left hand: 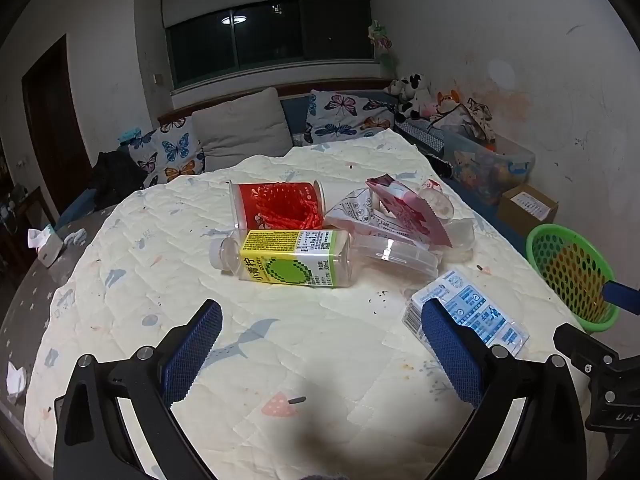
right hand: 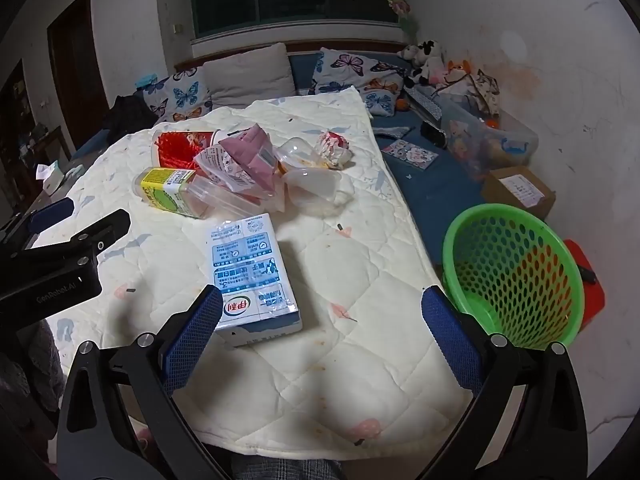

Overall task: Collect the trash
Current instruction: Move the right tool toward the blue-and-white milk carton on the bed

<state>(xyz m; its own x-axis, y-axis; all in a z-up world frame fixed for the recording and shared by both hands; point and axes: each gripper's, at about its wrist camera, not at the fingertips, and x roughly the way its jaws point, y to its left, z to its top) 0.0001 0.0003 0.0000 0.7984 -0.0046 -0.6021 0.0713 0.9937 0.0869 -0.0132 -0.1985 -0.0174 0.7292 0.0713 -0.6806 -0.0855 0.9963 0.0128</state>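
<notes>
Two grippers in view, both spread wide with nothing between the blue pads. Left gripper [left hand: 322, 354] hovers over bare quilted mat [left hand: 280, 344] near its front edge; its right-hand pad overlaps the near corner of the blue-and-white milk carton [left hand: 472, 312] in the left wrist view, contact not determinable. Right gripper [right hand: 322, 344] hangs above the mat's near right part; its left-hand pad sits just beside the carton [right hand: 252, 276], which lies flat, logo end toward the camera.

Trash pile sits further back on the mat. Clear bottle with yellow-green label [left hand: 288, 262] lies on its side, cap pointing left. Behind and touching it: red cup [left hand: 276, 204], also on its side, holding red mesh. To the right of these: a pink wrapper [left hand: 404, 208] resting on white printed packaging, clear plastic containers [right hand: 312, 186] beneath and beside it. A crumpled white-and-red paper wad [right hand: 334, 146] lies at the far right of the pile.

Green perforated basket [right hand: 516, 272] stands off the mat's right edge, tilted, opening toward the camera, near the right gripper's right-hand pad. No trash visible inside it.

Background: butterfly-print pillows [left hand: 168, 152], grey cushion, plush toys, cardboard box [right hand: 518, 190], dark window.
</notes>
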